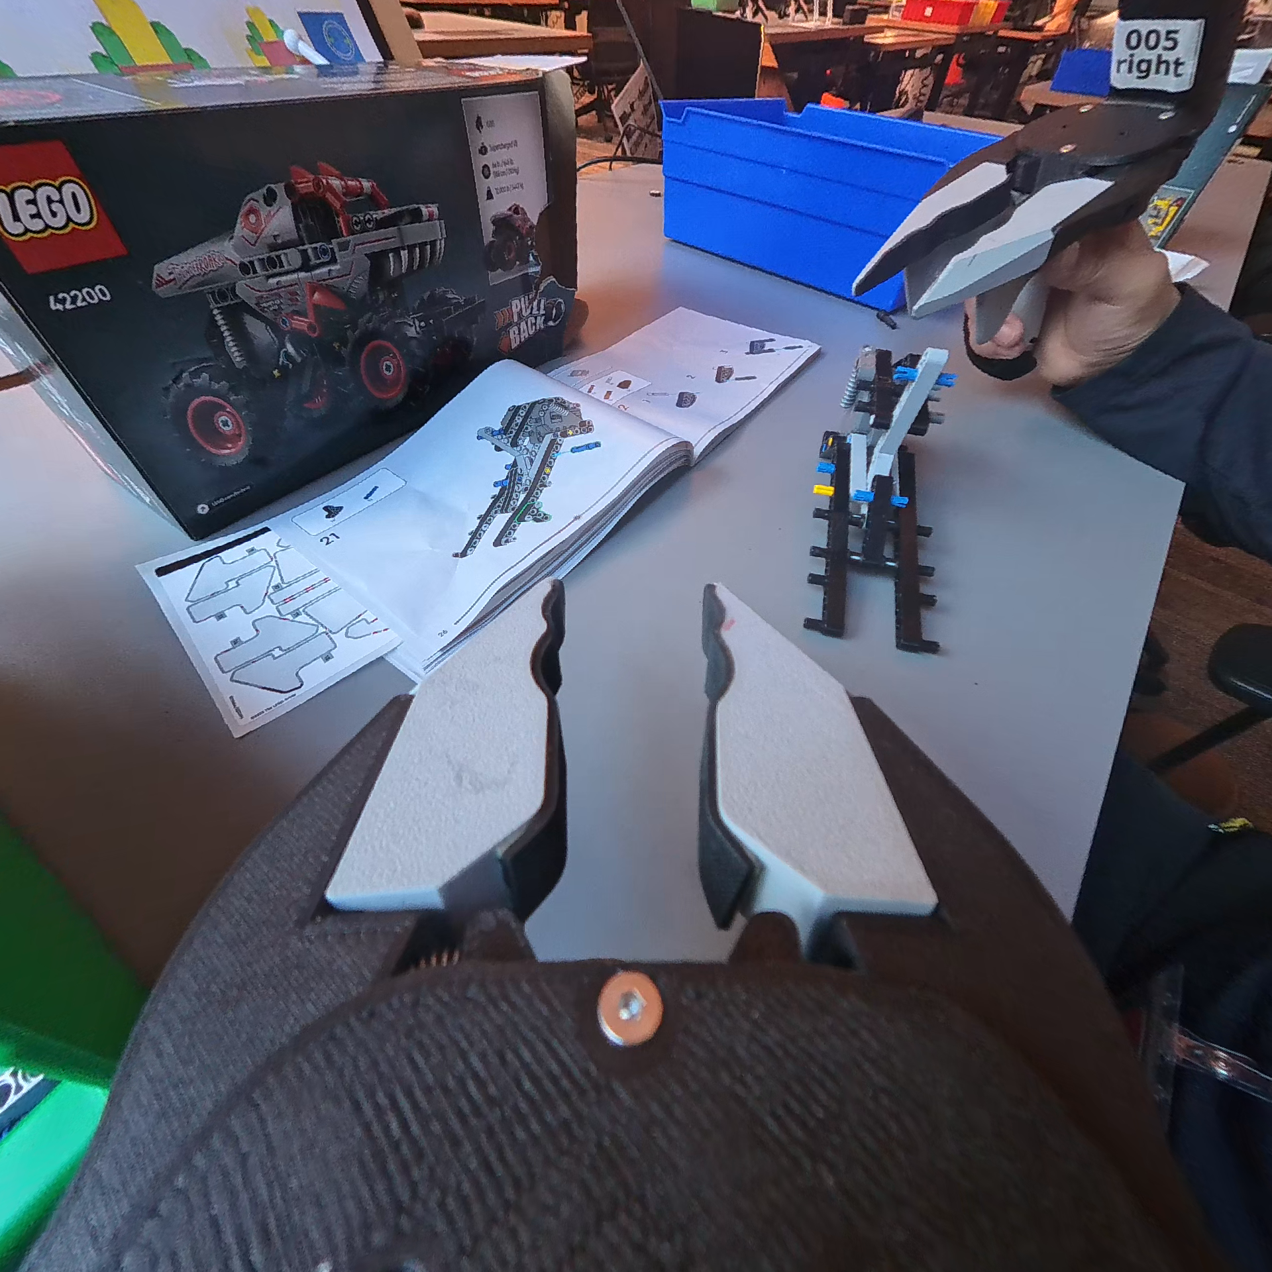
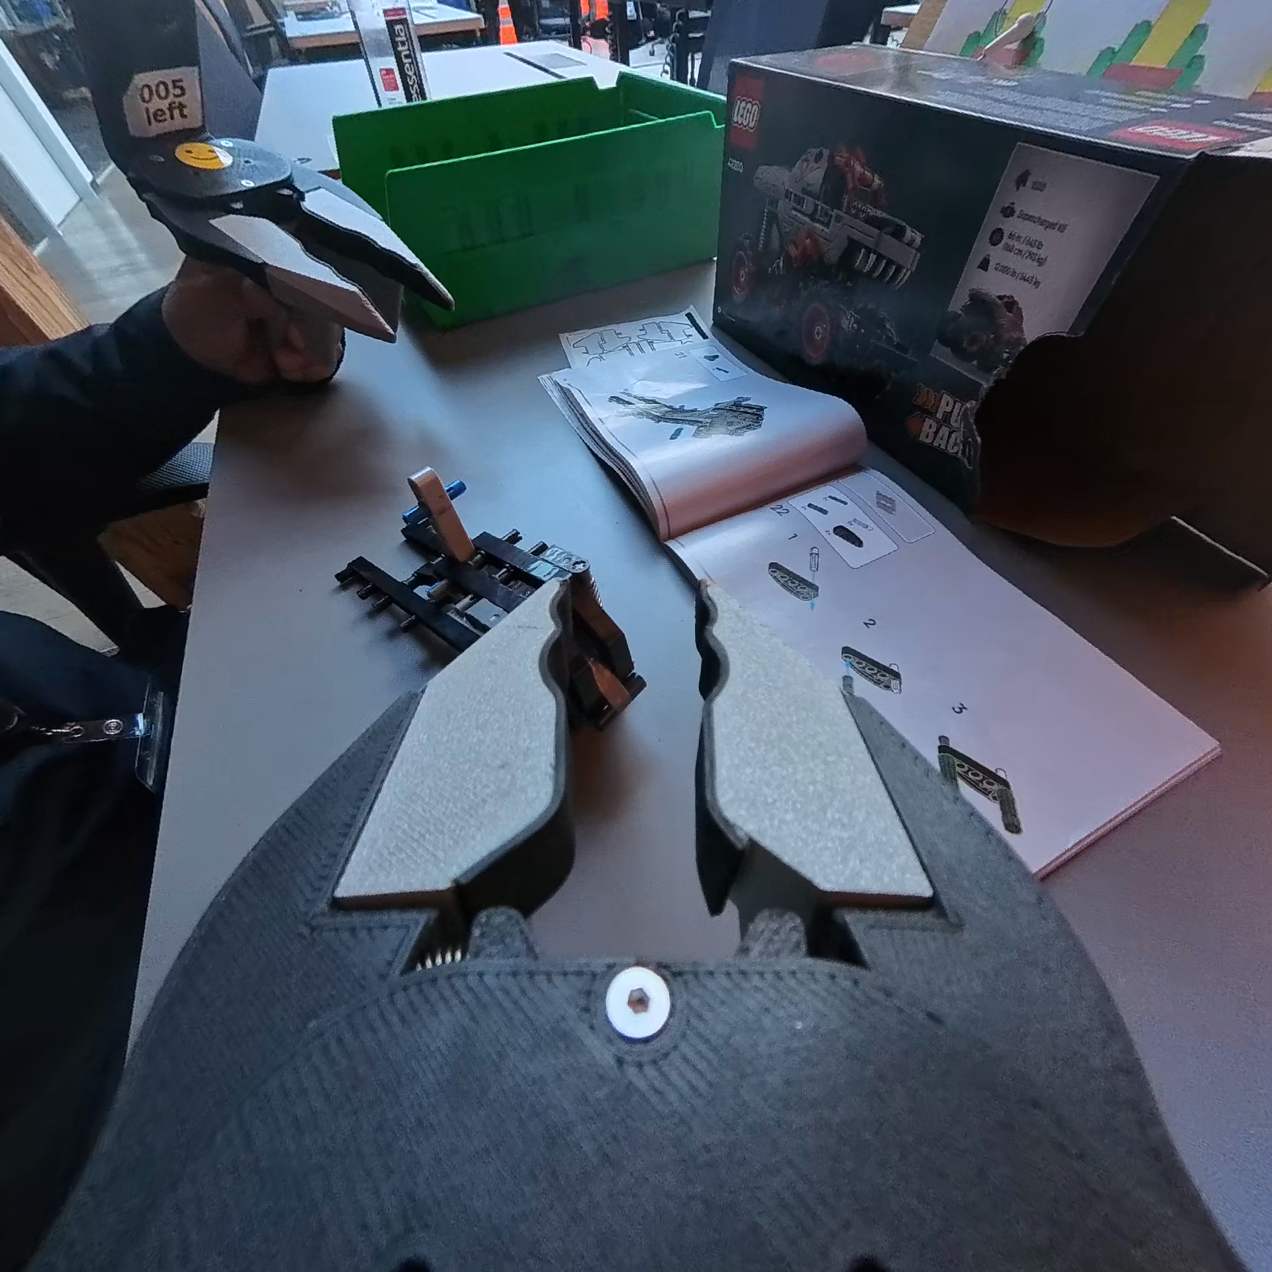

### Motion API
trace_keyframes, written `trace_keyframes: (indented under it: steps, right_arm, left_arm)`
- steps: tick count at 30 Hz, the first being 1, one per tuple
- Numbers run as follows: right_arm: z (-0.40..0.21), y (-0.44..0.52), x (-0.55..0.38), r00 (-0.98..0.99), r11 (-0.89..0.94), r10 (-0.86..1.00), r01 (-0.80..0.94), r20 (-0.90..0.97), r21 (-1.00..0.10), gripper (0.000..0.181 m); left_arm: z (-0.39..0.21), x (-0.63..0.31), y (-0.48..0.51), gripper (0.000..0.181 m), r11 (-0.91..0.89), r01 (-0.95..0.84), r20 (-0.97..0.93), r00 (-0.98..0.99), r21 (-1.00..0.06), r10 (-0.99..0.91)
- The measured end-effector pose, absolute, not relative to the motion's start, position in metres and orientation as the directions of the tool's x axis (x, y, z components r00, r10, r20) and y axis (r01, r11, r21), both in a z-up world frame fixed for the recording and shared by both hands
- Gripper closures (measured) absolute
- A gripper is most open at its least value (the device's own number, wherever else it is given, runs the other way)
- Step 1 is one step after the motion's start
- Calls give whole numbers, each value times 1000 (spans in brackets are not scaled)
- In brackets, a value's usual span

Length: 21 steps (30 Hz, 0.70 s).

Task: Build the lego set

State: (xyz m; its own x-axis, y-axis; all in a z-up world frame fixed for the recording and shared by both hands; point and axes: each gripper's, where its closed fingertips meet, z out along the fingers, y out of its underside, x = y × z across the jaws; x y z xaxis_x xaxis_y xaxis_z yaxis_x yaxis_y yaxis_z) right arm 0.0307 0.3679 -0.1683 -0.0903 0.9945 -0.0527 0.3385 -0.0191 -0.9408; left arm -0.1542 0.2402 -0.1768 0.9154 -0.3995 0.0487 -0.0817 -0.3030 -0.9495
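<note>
In the left wrist view, the left gripper (image 1: 630,612) hangs released over the bare worktop (image 1: 688,688), gripping nothing; the half-built lego frame (image 1: 871,506) lies near the worktop's right edge, beside the open instruction booklet (image 1: 550,468). In the right wrist view, the right gripper (image 2: 633,606) is released too, its left finger (image 2: 482,723) partly hiding the frame (image 2: 440,578); the set's box (image 2: 929,241) stands behind the booklet (image 2: 791,537).

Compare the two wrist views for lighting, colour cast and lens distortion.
Left wrist view: bright, bluish table, sharp instruction booklet, strong fisheye bending the set box, a blurred green smear at the lower left edge. Right wrist view: darker, the same table reads dark grey, the partly built model is dim, the booklet page is pinkish, and the edges curve just as much.
</note>
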Motion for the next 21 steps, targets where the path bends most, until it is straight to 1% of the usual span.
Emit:
trace_keyframes:
  steps: [21]
  right_arm:
    - [-167,370,31,-77,-18,996,331,-46,-943,148]
  left_arm:
    - [-177,-154,240,143,-304,-85,46,915,-949,-400]
